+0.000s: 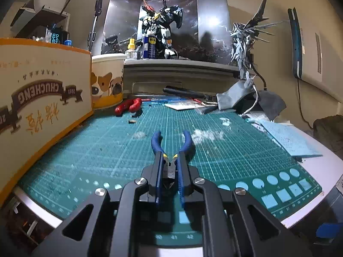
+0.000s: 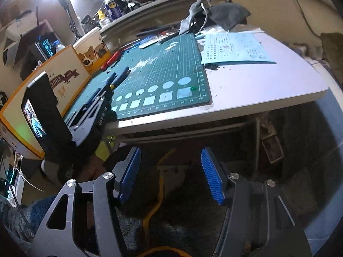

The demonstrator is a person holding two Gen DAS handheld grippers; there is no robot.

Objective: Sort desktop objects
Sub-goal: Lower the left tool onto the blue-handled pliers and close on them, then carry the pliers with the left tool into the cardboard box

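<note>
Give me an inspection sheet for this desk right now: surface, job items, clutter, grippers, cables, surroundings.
Surface: green cutting mat on a white table, with white dust patches.
Job's things: blue-handled pliers on the mat; red-handled tool near the dog tub.
Clutter: blue sheet, grey cloth, orange-edged box.
Grippers: left gripper shut on the pliers' head; right gripper open, empty, off the table's edge.
Cables: yellow cord on the floor; black wire on the wall.
Surroundings: robot models and spray can on the rear shelf.
</note>
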